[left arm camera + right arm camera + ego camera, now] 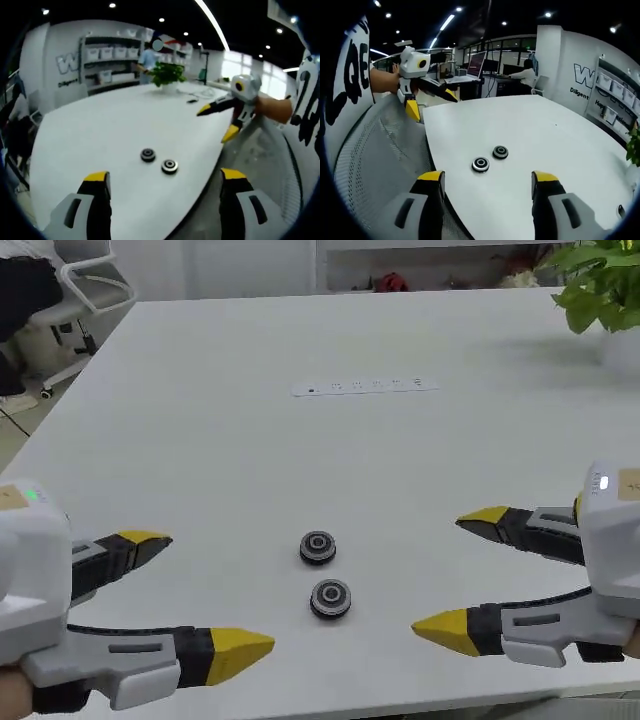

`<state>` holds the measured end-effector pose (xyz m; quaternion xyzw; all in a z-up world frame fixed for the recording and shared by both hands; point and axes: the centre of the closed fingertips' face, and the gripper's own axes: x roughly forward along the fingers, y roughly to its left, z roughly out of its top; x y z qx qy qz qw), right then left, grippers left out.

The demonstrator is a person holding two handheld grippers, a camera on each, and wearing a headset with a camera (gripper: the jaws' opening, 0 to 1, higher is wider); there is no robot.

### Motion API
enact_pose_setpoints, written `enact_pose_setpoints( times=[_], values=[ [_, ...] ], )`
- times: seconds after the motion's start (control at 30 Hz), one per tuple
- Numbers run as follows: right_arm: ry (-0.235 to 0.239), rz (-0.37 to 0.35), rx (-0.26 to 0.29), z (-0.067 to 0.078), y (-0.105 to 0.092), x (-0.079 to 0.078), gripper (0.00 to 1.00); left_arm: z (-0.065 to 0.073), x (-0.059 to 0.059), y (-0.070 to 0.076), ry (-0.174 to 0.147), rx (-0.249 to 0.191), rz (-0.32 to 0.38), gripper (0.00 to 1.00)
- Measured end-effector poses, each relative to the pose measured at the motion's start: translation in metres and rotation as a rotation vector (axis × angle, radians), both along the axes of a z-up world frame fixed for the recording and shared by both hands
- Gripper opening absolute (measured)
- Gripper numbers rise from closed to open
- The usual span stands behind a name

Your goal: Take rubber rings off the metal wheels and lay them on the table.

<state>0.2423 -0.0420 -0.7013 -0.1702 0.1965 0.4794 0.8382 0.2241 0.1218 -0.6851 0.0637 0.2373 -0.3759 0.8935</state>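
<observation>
On the white table [200,440], the far wheel [318,547] and the near wheel [331,598] lie flat, hubs up, just beside one another but not touching. Each appears to wear its dark rubber ring [314,601] around the rim. In the head view the 2 wheels sit between the left gripper [200,592] and the right gripper [450,573], which point inward at them from either side, both well clear of the metal. Neither gripper looks plainly nearer; the near wheel lies roughly midway between the 2 lower yellow tips. Round and lying flat, the wheels offer no long axis, so a pinch could likely come across the rim from any side. Both pairs of jaws stand wide apart, carry nothing and touch neither wheel. In the left gripper view the wheels lie ahead, about centred between that gripper's jaws; in the right gripper view they lie ahead too, slightly left of centre. No ring lies loose on the table, so the task appears to be at its start.
</observation>
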Motion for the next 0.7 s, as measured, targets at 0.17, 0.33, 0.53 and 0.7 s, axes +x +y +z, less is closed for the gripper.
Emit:
enact_pose_setpoints(
  times=[0.17, 0.33, 0.53, 0.7],
  values=[
    [0.014, -0.004, 0.011, 0.002, 0.001, 0.000, 0.68, 0.001, 0.001, 0.001, -0.033, 0.047, -0.051, 0.91],
    [0.006, -0.005, 0.004, 0.002, 0.001, 0.004, 0.69, 0.003, 0.000, -0.003, -0.036, 0.030, -0.091, 0.92],
    [0.001, 0.030, -0.020, 0.000, 0.006, 0.004, 0.70, 0.003, 0.005, 0.002, -0.022, 0.026, -0.095, 0.91],
    [-0.001, 0.042, 0.004, 0.006, 0.013, 0.007, 0.72, 0.004, 0.009, 0.005, -0.030, 0.038, -0.099, 0.90]
  ],
)
